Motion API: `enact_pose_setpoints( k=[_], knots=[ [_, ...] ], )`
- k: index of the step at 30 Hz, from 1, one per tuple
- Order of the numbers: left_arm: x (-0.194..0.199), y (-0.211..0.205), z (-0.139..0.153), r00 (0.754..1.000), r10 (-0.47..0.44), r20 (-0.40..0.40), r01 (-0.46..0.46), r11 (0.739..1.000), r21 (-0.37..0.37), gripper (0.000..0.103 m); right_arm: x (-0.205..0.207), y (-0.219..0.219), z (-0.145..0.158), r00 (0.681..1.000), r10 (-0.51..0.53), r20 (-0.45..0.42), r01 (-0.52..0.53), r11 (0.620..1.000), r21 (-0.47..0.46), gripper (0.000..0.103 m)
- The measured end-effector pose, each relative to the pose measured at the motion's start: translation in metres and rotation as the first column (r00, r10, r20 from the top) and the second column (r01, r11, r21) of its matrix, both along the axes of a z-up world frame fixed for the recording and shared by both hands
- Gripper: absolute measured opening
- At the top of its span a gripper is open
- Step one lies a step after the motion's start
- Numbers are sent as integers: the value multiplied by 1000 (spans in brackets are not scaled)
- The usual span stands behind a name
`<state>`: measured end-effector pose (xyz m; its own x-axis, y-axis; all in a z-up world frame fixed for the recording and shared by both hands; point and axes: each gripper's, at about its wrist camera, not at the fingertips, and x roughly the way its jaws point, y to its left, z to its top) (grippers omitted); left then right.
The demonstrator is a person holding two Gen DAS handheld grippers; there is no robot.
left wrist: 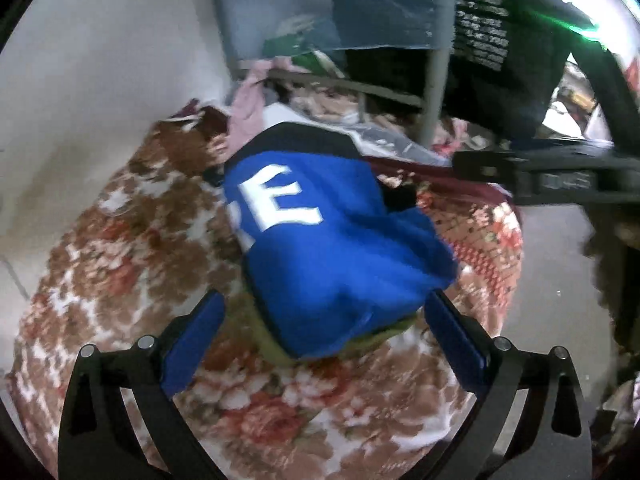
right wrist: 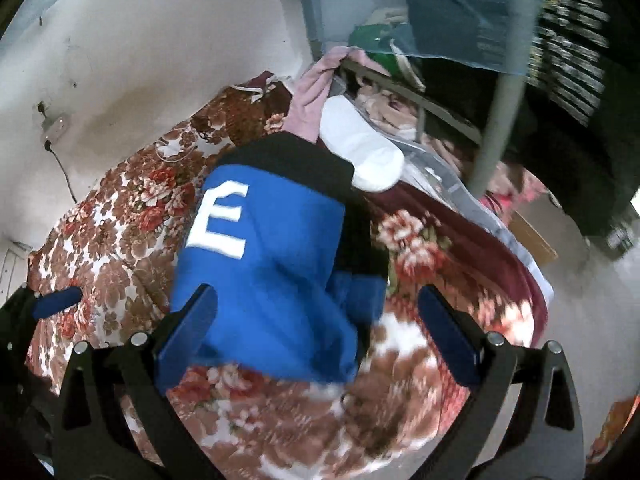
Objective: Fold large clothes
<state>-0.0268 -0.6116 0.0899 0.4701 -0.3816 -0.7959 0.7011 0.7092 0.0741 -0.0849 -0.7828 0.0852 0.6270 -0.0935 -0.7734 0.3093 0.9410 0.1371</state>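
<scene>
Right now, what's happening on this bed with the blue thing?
A person is folding clothes with two handheld grippers. A blue garment with a white letter E and a black band lies bunched into a rough bundle on the floral bedspread. The left gripper and the right gripper are both open, hovering at the bundle's near edge, holding nothing. A white pillow and other laundry sit behind it.

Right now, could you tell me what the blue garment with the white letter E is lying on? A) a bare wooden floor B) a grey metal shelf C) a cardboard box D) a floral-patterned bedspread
D: the blue garment lies bunched on the floral bedspread, whose red and brown flowers show on all sides of it, with both claws open and holding nothing.
</scene>
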Motion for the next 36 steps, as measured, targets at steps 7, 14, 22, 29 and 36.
enact_pose_setpoints(
  k=[7,14,22,29,36],
  knots=[
    [-40,40,18,998,57,13,-55,995,-81,98,-52,40,21,999,37,17,-37,999,-18,98],
    [-51,40,31,973,228,41,-222,968,-119,98,-68,26,12,993,112,36,-113,993,27,98],
    [-59,39,30,956,290,41,-284,951,-118,98,-84,22,6,985,163,58,-163,987,-6,98],
    [-76,36,26,965,261,35,-256,961,-106,98,-98,27,1,985,164,49,-163,987,-5,98],
    [-84,36,25,967,254,7,-251,962,-109,98,-108,24,0,989,143,44,-144,990,16,98]
  ],
)
